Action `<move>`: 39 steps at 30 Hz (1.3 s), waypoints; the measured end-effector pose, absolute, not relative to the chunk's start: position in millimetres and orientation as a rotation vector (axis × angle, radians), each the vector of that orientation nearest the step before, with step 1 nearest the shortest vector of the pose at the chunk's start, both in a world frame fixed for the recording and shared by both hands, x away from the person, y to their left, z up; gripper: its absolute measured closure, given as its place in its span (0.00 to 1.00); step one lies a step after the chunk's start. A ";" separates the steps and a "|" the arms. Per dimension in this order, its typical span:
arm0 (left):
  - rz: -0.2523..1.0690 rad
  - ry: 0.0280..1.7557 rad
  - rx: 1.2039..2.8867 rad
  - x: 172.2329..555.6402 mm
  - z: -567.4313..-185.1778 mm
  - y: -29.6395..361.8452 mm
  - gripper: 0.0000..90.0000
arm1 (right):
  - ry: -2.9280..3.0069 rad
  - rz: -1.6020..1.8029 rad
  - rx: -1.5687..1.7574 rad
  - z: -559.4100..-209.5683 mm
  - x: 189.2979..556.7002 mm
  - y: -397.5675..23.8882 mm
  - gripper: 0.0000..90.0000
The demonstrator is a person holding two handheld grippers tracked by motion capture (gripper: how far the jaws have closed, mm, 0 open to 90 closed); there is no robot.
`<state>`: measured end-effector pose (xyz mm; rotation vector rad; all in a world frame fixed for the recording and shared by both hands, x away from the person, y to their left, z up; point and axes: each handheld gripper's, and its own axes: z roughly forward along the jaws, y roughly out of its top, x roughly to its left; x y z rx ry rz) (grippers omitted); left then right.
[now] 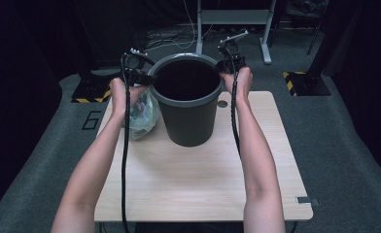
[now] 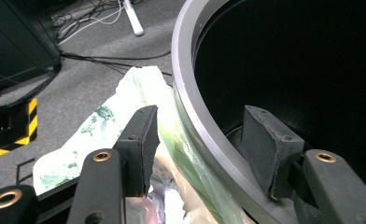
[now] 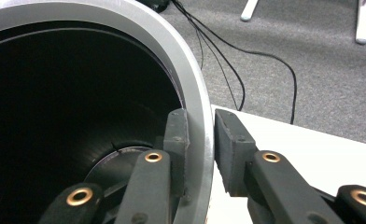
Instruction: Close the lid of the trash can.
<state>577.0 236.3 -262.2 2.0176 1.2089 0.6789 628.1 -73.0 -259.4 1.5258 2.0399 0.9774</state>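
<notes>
High view: bucket (image 1: pixel 188 116) hides plastic bag (image 1: pixel 142 114) partly.

A dark grey bucket (image 1: pixel 188 104) (black inside) stands beside a translucent bag (image 1: pixel 142 114) with green print, on pale wood table (image 1: pixel 193 179).

My table (image 1: pixel 203 184) was a light wood top, sitting on grey carpet (image 1: pixel 344 145). A dark grey bucket (image 1: pixel 188 121) stood upright on it, toward the far edge, roughly centred. Just left of the bucket lay a crumpled clear plastic bag (image 1: pixel 142 116) with green print, touching the bucket's side. A small round grey hole (image 1: pixel 222 104) showed in the top right of the bucket, and a metal plate (image 1: pixel 307 199) sat at the near right corner.
</notes>
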 end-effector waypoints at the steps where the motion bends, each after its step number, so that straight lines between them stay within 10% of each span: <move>1: 0.670 1.211 2.017 577.3 -262.8 236.3 0.51 | 2.042 0.979 1.529 -259.3 628.5 -73.2 0.83; 14: 0.650 1.211 2.009 577.1 -264.5 238.4 0.45 | 2.047 0.998 1.533 -260.4 628.3 -75.5 0.80; 28: 0.651 1.158 1.953 559.3 -253.0 249.3 0.19 | 2.036 1.119 1.468 -262.5 610.4 -85.0 0.22; 39: 0.665 1.082 1.921 530.8 -260.1 258.0 0.12 | 2.047 1.172 1.360 -258.2 579.6 -92.8 0.08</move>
